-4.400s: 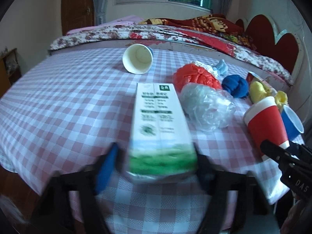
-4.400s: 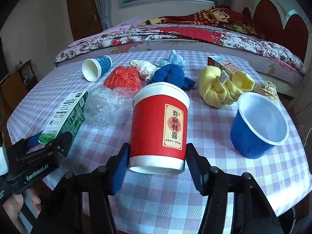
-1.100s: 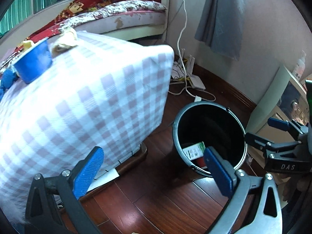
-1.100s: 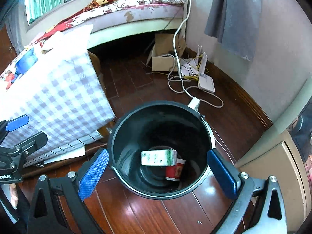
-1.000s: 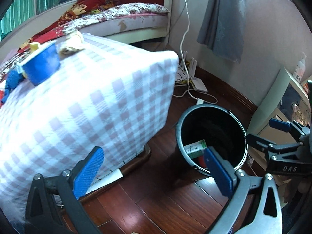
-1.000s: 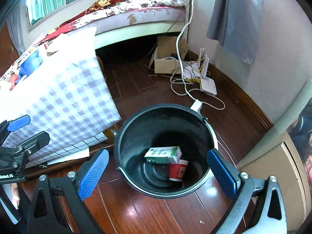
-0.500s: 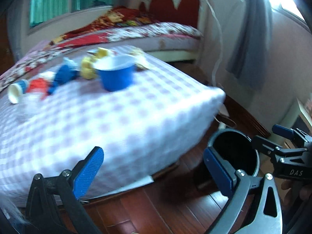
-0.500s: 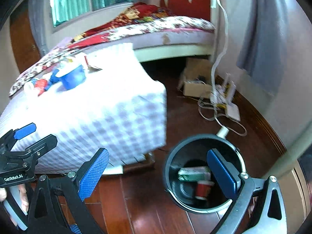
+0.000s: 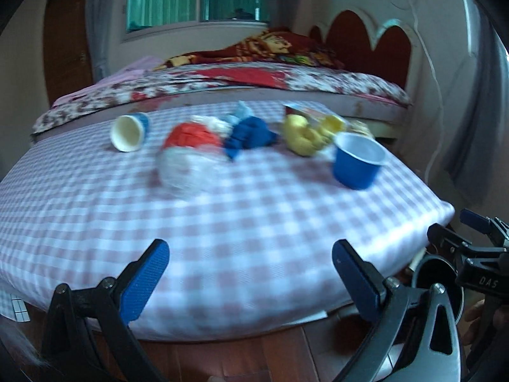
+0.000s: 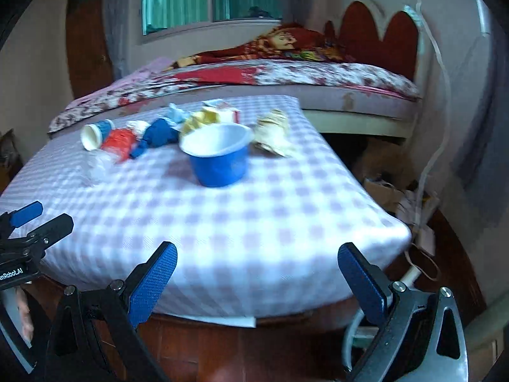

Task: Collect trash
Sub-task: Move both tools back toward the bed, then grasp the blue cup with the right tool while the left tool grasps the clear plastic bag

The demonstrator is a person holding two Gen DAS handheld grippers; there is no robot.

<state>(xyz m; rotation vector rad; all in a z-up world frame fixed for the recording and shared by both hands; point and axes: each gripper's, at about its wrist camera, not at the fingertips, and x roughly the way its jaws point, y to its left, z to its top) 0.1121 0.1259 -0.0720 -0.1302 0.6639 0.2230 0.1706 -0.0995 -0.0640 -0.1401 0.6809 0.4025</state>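
Observation:
Both grippers are open and empty, held off the near edge of the checked table (image 9: pixel 254 222). My left gripper (image 9: pixel 251 273) faces its middle; my right gripper (image 10: pixel 254 273) faces the right corner. On the table lie a blue cup (image 9: pixel 358 165) (image 10: pixel 219 156), a clear plastic bag (image 9: pixel 187 168), a red bag (image 9: pixel 194 137) (image 10: pixel 119 141), a blue cloth (image 9: pixel 251 137) (image 10: pixel 159 133), a yellow cloth (image 9: pixel 302 135) (image 10: pixel 198 119), a tipped paper cup (image 9: pixel 128 132) (image 10: pixel 94 135) and crumpled paper (image 10: pixel 273 130). The black bin (image 9: pixel 435 273) is at lower right.
A bed (image 9: pixel 238 82) with a red headboard (image 9: pixel 366 41) runs behind the table. Cables and a cardboard box (image 10: pixel 385 191) lie on the wooden floor to the right. The right gripper also shows at the left wrist view's right edge (image 9: pixel 470 238).
Both grippers have swung up and left from the bin back toward the table. The carton and red cup held earlier now lie in the bin, and both jaws are empty.

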